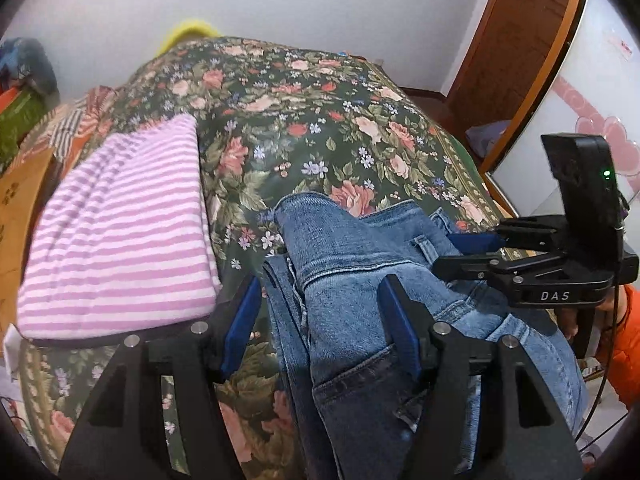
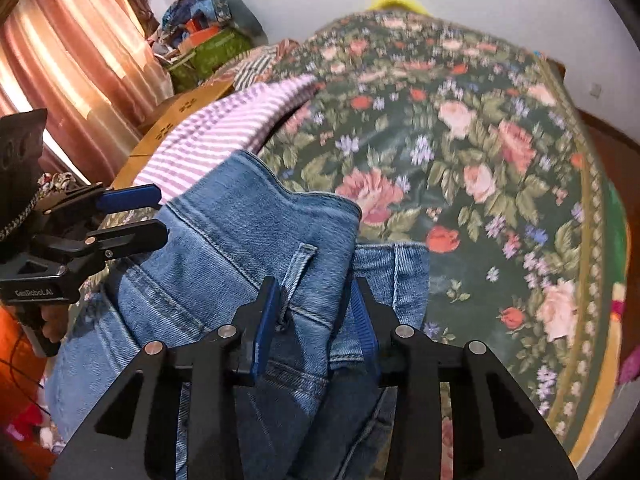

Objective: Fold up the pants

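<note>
Blue jeans (image 1: pixel 340 248) lie bunched in folds on the near part of a flowered bedspread (image 1: pixel 320 100). My left gripper (image 1: pixel 320 320) stands open astride the jeans' left fold; its left pad is just clear of the cloth. In the right wrist view the jeans (image 2: pixel 240 232) show a waistband and a belt loop. My right gripper (image 2: pixel 316 316) is shut on a waistband fold, with denim filling the gap between its blue pads. Each gripper also shows from the side in the other's view: the right gripper (image 1: pixel 468 254) at the jeans' right edge, the left gripper (image 2: pixel 148 216) at their left edge.
A folded pink-and-white striped cloth (image 1: pixel 120 232) lies on the bed left of the jeans. A cardboard box (image 2: pixel 180 108), piled clutter and a pink curtain (image 2: pixel 60 60) stand beyond the bed's left side. A wooden door frame (image 1: pixel 520 40) is at the right. An orange sleeve (image 1: pixel 624 332) shows.
</note>
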{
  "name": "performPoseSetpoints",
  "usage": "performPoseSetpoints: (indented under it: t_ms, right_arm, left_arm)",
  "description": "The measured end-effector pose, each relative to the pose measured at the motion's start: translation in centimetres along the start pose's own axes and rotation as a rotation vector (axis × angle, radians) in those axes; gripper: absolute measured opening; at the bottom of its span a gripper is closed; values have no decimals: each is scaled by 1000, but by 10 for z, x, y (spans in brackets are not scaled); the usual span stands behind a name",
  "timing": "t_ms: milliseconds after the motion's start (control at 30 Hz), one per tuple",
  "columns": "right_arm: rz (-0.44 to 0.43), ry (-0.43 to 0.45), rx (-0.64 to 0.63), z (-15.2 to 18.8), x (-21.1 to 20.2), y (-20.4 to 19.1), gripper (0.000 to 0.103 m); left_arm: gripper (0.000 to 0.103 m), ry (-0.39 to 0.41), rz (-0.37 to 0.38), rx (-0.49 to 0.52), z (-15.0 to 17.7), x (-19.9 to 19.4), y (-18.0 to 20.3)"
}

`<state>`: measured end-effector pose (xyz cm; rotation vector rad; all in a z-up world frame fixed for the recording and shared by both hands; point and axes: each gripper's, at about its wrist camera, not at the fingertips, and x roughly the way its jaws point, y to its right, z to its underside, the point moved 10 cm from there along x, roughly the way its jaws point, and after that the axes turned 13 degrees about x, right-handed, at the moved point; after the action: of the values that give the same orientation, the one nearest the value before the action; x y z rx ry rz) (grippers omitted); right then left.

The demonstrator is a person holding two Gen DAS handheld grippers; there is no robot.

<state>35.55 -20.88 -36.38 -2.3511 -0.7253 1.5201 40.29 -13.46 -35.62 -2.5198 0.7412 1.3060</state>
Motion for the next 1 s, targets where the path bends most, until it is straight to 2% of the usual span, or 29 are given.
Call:
performPoseSetpoints:
  t_ms: [167, 267, 367, 500, 633, 833, 900, 1000]
  right_arm:
    - [-35, -45, 14, 2, 9, 1, 33]
    - [-77, -63, 37, 2, 12, -3, 22]
    - [-61, -8, 2, -2, 1, -9, 13]
    - [-30, 117, -64, -12, -28, -23, 12]
    - [-64, 204, -58, -25, -61, -29, 11]
    - [-61, 247, -62, -31, -77, -27, 11]
    - [-63, 253, -42, -31, -76, -19, 11]
    - [-42, 226, 1, -30, -59, 4, 11]
  left_arm:
    - [63, 1, 16, -28, 2, 6, -4]
    - [63, -6, 8, -33, 2, 5, -3]
    - [63, -12, -9, -25, 1, -1, -2]
    - [63, -4, -34, -5, -4, -15, 2]
    - [63, 42, -37, 12, -18, -36, 9]
    - [66, 82, -30, 30, -32, -45, 19]
    - [66, 63, -26, 36, -29, -36, 21]
    - [66, -6, -35, 53, -14, -11, 21]
